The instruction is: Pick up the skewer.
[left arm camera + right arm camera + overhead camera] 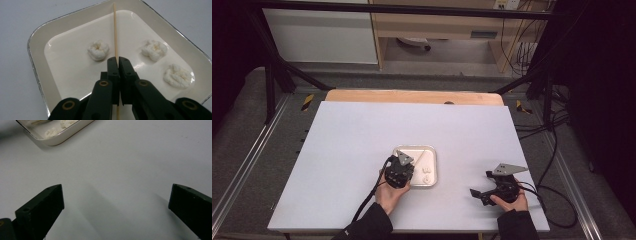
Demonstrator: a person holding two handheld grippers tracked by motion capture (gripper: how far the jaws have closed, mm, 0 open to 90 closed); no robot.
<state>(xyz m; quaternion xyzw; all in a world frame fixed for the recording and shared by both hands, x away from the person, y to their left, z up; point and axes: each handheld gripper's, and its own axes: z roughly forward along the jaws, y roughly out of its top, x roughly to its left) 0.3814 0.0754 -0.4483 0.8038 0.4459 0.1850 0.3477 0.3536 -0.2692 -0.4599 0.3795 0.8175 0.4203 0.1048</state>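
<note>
A cream tray [40, 50] with a silver rim sits near the middle of the white table [362, 135]. Three white fluffy pieces lie in it: one at centre [98, 50], one to the right [154, 50], one lower right [178, 75]. My left gripper [118, 60] is shut on a thin wooden skewer [115, 27], which runs straight up over the tray, above its floor. In the high view this gripper [399, 170] hovers at the tray's left side [432, 150]. My right gripper [116, 200] stands wide open over bare table, with the tray [62, 138] far off at upper left.
The right gripper [492, 187] rests near the table's front right corner, cable trailing off the edge. A wooden board [412, 96] borders the far edge. Dark frame bars and cables surround the table.
</note>
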